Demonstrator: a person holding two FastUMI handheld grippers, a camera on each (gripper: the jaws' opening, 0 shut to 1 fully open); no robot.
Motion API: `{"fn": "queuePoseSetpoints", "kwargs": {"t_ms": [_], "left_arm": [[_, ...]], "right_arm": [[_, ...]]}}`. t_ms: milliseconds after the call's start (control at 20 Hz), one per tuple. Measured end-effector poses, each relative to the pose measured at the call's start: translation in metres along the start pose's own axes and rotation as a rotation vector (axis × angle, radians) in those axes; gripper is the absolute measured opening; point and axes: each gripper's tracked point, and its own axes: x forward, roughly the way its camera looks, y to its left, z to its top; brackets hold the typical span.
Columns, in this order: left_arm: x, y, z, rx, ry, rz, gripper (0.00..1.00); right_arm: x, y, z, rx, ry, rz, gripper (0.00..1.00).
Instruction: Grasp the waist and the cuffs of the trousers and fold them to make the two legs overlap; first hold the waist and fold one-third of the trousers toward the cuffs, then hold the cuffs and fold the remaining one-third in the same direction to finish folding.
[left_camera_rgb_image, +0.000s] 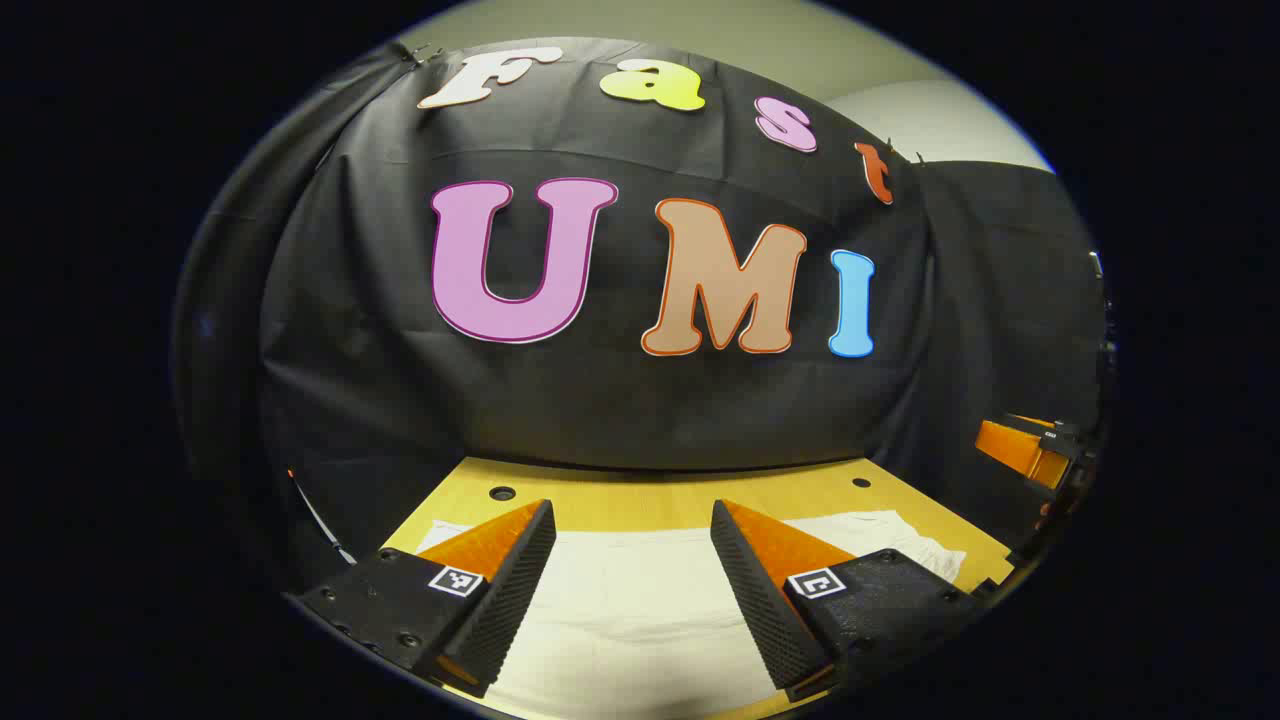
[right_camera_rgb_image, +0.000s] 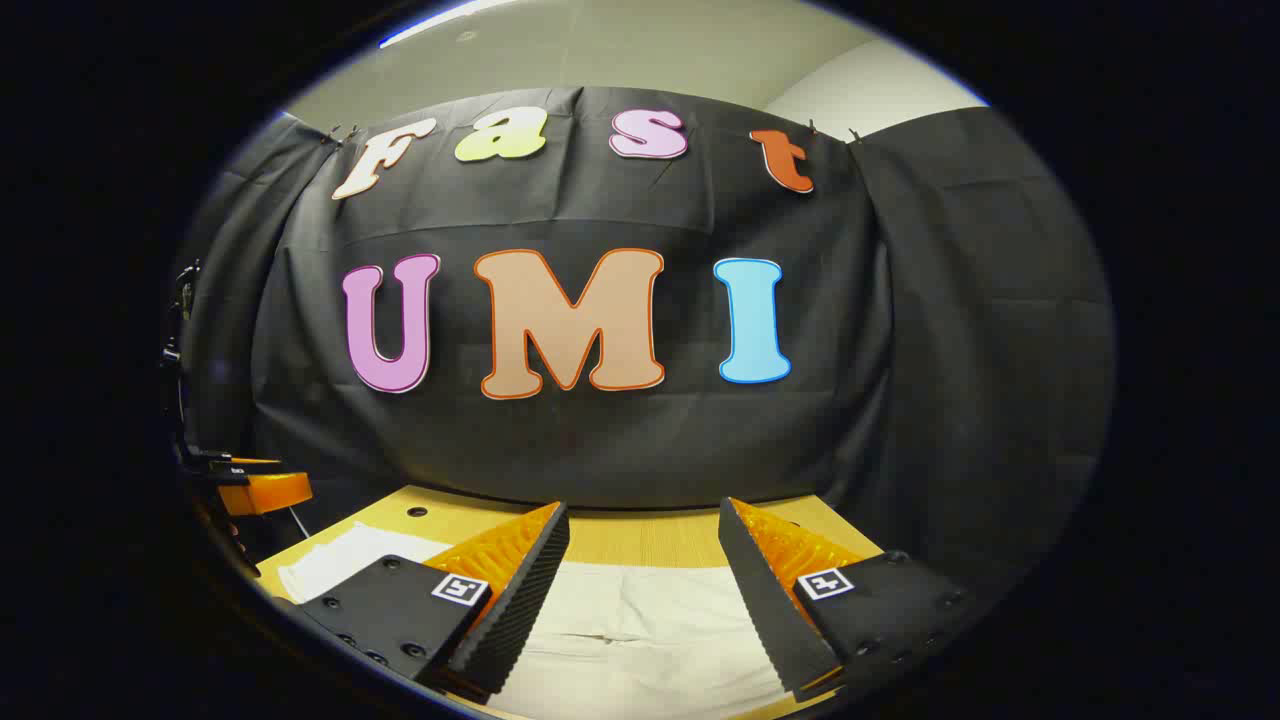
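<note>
In the left gripper view, the left gripper (left_camera_rgb_image: 632, 560) is seen nearest, at the bottom edge, with its two fingers (left_camera_rgb_image: 515, 585) spread wide; the jaws are held apart and nothing is gripped between them. One square black-and-white marker (left_camera_rgb_image: 456, 580) is carried on each finger, two in all. Below and between the fingers, one pair of pale cream trousers (left_camera_rgb_image: 640, 620) is laid flat on the wooden surface (left_camera_rgb_image: 640, 500), and the cloth is spread out to both sides past the fingers. No contact between the fingers and the cloth can be made out. Two small dark holes are counted in the bare strip of surface beyond the trousers, one to the left (left_camera_rgb_image: 502, 493) and one to the right. At the far right edge, part of the right gripper (left_camera_rgb_image: 1035, 450) is seen above the surface's edge; its jaws cannot be judged from here.

In the right gripper view, the right gripper (right_camera_rgb_image: 642, 575) is likewise seen at the bottom, its two fingers parted and the jaws apart, empty, with one marker on each finger. The same trousers (right_camera_rgb_image: 640, 625) are seen lying between and below them, reaching off to the left. One hole (right_camera_rgb_image: 417, 511) is seen in the surface (right_camera_rgb_image: 640, 535) farther back. Part of the left gripper (right_camera_rgb_image: 255, 490) is seen at the left edge. Farthest off, one black cloth wall (right_camera_rgb_image: 640, 440) is hung behind the surface.
</note>
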Motion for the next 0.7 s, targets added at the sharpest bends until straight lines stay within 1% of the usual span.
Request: {"fn": "queuePoseSetpoints", "kwargs": {"t_ms": [100,400,450,500,550,700], "left_arm": [[0.0,-0.005,-0.002,-0.01,0.001,-0.009,0.94],[0.001,-0.001,-0.006,-0.032,0.008,0.005,0.94],[0.001,-0.001,-0.008,-0.032,0.008,0.009,0.94],[0.0,0.001,-0.009,-0.026,0.009,0.014,0.94],[0.0,0.003,-0.012,-0.018,0.013,0.019,0.94],[-0.002,0.01,-0.014,-0.001,0.017,0.032,0.94]], "right_arm": [[-0.002,0.0,-0.001,0.004,0.002,0.007,0.96],[-0.006,-0.003,0.002,-0.013,0.004,0.017,0.94],[-0.007,-0.004,0.001,-0.015,0.005,0.016,0.96],[-0.007,-0.005,0.001,-0.016,0.006,0.016,0.94],[-0.008,-0.006,0.0,-0.016,0.009,0.014,0.96],[-0.009,-0.006,0.0,-0.012,0.012,0.014,0.96]]}}
